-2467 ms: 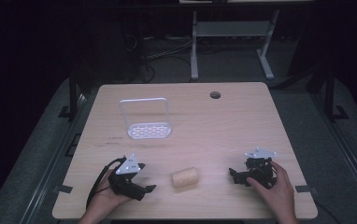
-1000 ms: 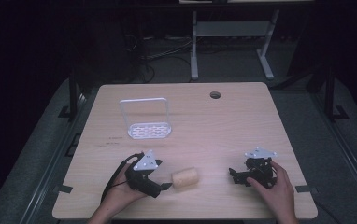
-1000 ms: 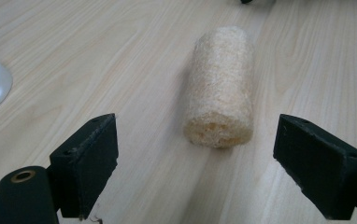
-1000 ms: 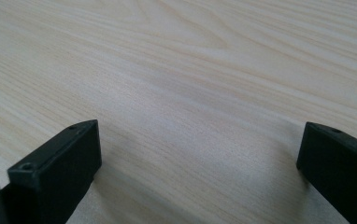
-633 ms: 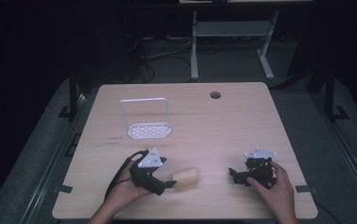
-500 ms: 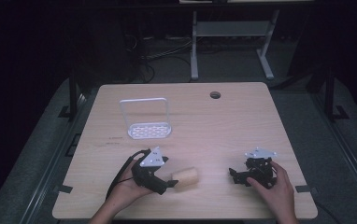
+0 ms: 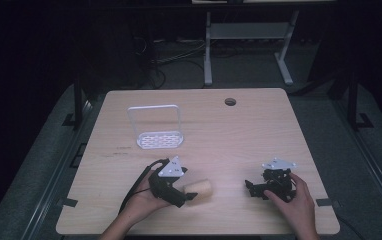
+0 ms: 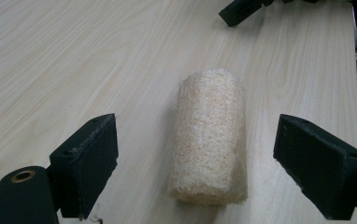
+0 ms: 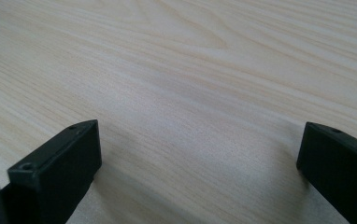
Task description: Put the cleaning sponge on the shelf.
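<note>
A tan loofah roll (image 7: 200,189) (image 8: 210,135) lies on the wooden table (image 7: 219,135) near its front edge. My left gripper (image 7: 185,193) (image 8: 197,170) is open with a jaw on each side of the roll, neither jaw touching it. My right gripper (image 7: 250,188) (image 9: 197,168) rests open on the table at the front right, held by a hand, with only bare wood between its jaws. Its jaw tip (image 8: 242,10) appears at the top of the left gripper view.
A white wire rack with a perforated base (image 7: 156,131) stands upright at the table's left middle. A round cable hole (image 7: 230,102) sits near the far edge. A metal stand (image 7: 249,35) is on the floor beyond the table.
My left gripper has moved right along the front edge until its open jaws straddle the loofah roll. The right gripper and the roll have stayed put.
</note>
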The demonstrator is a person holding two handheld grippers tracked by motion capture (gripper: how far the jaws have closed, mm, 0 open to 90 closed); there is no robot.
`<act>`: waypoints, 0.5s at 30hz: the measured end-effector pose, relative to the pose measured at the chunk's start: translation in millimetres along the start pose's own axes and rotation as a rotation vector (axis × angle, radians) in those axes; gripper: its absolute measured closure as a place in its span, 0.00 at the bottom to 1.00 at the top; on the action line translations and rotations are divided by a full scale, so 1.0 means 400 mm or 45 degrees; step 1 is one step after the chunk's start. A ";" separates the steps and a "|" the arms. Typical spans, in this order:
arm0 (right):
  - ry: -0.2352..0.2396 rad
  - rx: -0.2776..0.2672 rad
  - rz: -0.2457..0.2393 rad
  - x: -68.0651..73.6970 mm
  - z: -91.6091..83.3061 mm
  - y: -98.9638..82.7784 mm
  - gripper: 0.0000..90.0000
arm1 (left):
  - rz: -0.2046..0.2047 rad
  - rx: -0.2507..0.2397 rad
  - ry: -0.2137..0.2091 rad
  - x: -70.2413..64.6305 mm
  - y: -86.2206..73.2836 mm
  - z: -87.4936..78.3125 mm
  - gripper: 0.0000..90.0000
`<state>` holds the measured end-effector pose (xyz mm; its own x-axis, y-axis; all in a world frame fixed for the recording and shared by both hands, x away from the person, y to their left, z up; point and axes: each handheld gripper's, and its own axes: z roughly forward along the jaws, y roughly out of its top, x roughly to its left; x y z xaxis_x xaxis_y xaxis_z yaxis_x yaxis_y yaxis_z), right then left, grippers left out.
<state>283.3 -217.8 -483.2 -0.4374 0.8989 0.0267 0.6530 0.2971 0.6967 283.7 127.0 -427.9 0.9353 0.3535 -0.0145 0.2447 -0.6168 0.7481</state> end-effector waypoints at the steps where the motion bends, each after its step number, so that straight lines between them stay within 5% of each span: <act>1: 0.000 0.000 0.000 0.000 0.000 0.000 0.00 | 0.000 0.000 0.000 0.000 0.000 0.000 0.15; 15: 0.000 0.000 0.000 0.000 0.000 0.000 0.00 | 0.029 0.005 -0.029 -0.013 0.020 0.049 0.15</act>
<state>283.3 -217.8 -483.2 -0.4373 0.8989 0.0267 0.6530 0.2970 0.6967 285.8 106.4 -435.0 0.9462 0.3233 -0.0126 0.2242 -0.6271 0.7459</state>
